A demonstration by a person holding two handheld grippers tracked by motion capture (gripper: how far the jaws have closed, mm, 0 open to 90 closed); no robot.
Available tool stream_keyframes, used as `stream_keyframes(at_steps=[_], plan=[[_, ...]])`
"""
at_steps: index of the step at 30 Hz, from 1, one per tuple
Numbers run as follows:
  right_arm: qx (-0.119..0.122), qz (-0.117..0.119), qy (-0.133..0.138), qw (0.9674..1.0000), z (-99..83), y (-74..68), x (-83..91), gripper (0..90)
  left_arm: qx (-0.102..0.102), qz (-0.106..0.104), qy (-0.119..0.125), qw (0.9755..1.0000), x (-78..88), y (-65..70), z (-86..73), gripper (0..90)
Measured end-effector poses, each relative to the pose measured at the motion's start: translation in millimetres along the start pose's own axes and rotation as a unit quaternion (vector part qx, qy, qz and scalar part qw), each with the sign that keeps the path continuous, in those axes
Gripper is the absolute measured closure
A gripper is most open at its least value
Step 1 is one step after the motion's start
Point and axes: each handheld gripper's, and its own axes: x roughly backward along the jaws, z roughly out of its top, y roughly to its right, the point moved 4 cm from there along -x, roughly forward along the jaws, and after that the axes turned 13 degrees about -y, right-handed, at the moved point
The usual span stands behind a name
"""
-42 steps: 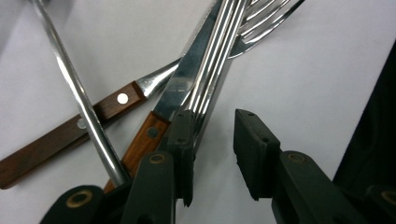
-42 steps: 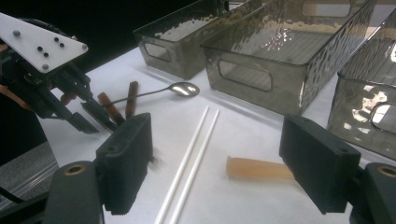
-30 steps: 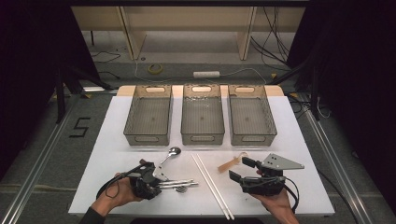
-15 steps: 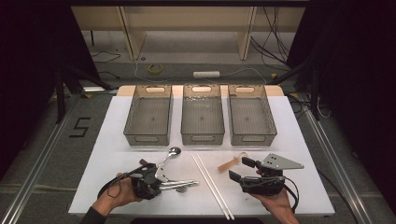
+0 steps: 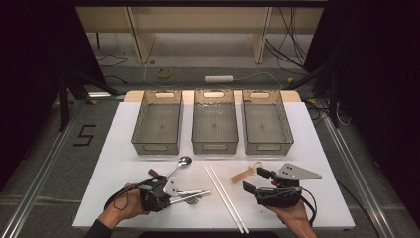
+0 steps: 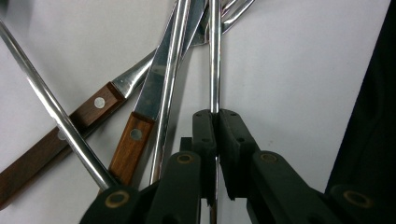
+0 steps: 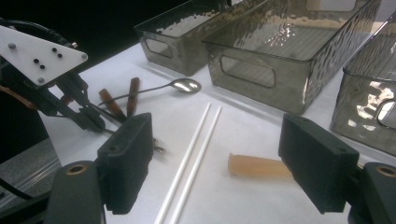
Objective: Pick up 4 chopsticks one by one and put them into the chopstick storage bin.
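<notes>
White table [image 5: 124, 129], dark room around it, three clear bins [image 5: 215, 128] in a row at the far side. High view: my left gripper [image 5: 166, 194] sits on the cutlery pile [image 5: 190, 195] at the near left, but my hand and the gripper body cover the contact there. Left gripper view settles it: my jaws have just been closing and are now clenched on a thin steel handle [image 6: 214, 56], pads tight on either side. Which utensil it belongs to I can't tell, its far end is cut off at the frame top. Beside it: two wood-handled pieces [image 6: 133, 140] and another steel shaft [image 6: 56, 112]. Right gripper [image 7: 217, 163] view: my jaws are wide apart, nothing in them, the amber handle [image 7: 257, 166] partly behind one pad, white chopsticks [image 7: 194, 154] and the spoon [image 7: 184, 85] ahead.
</notes>
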Motion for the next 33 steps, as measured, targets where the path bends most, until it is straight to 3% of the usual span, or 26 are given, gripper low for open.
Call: stream_keyframes(at_steps=[6,8,10,14,22,33], plan=[[0.001,0.000,-0.001,1.0000,0.0,-0.8,-0.2,27.7,0.004,-0.012,0.010,0.9999,0.7,0.9,-0.4,85.0],[-0.001,0.000,-0.002,1.0000,-0.3,-0.3,-0.2,27.7,-0.005,-0.015,0.005,0.9999,4.3,2.6,-1.8,85.2],[-0.002,0.000,-0.002,1.0000,-0.4,-0.1,-0.3,27.7,0.002,-0.015,0.022,0.9996,7.5,4.7,-1.0,85.2],[-0.002,0.000,-0.002,1.0000,-0.2,-0.6,-0.5,27.7,0.000,-0.020,0.025,0.9995,9.9,5.2,-0.4,85.3],[-0.003,0.001,-0.001,1.0000,-0.5,0.4,-0.1,27.7,0.018,-0.014,0.050,0.9985,19.4,2.5,0.8,85.3],[-0.008,0.001,0.001,1.0000,-0.4,1.9,-0.3,27.7,0.099,-0.013,0.096,0.9903,40.1,-15.0,-4.0,85.3]])
